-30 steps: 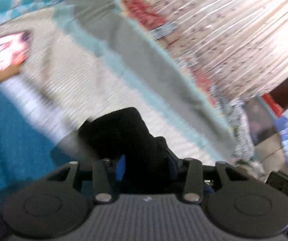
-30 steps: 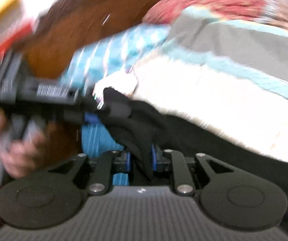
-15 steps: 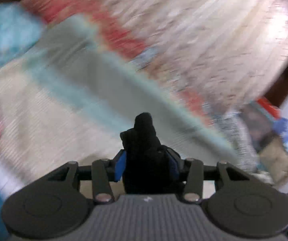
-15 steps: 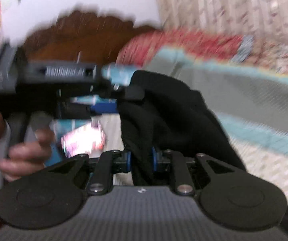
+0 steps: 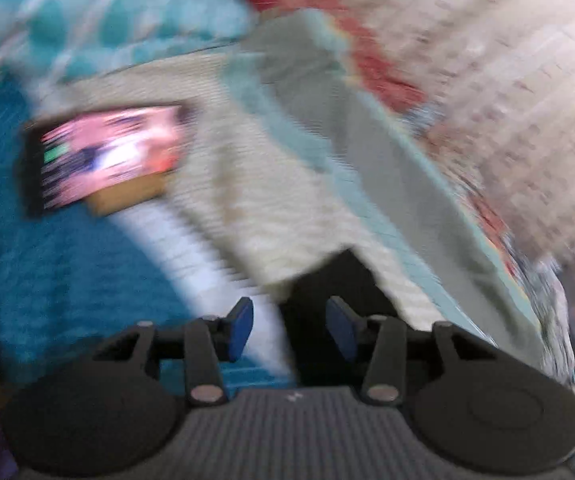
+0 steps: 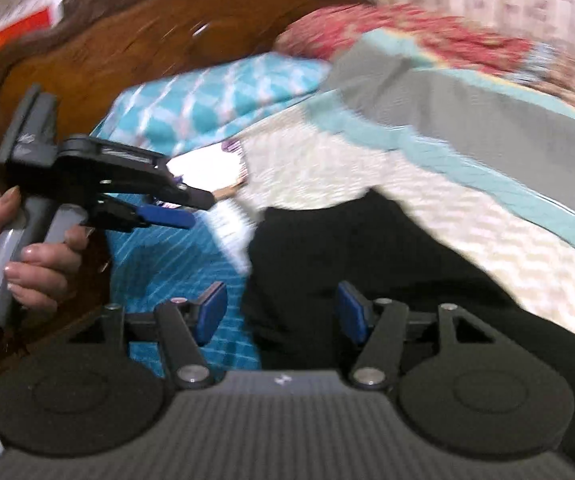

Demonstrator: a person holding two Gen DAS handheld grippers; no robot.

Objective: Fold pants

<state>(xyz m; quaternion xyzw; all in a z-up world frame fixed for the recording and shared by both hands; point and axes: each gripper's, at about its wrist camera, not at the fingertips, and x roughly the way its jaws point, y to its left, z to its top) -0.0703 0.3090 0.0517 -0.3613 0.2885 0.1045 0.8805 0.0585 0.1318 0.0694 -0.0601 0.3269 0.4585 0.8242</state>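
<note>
The black pants [image 6: 339, 248] lie on the bed, spread from the middle to the lower right of the right wrist view. In the left wrist view only a dark corner of the pants [image 5: 327, 280] shows. My right gripper [image 6: 281, 314] is open, with the pants' edge lying between and beyond its blue pads. My left gripper [image 5: 289, 330] is open and empty just above that corner; it also shows in the right wrist view [image 6: 191, 210], held by a hand at the left, apart from the cloth.
A cream and teal bedspread [image 6: 427, 160] covers the bed. A teal patterned pillow [image 6: 223, 96] lies against a brown wooden headboard [image 6: 135, 52]. A lit phone [image 5: 107, 156] lies on the bed. A patterned curtain [image 5: 507, 80] hangs behind.
Both grippers were shut on the black pants and holding them up. Both have opened and let go, and the pants now lie on the bed.
</note>
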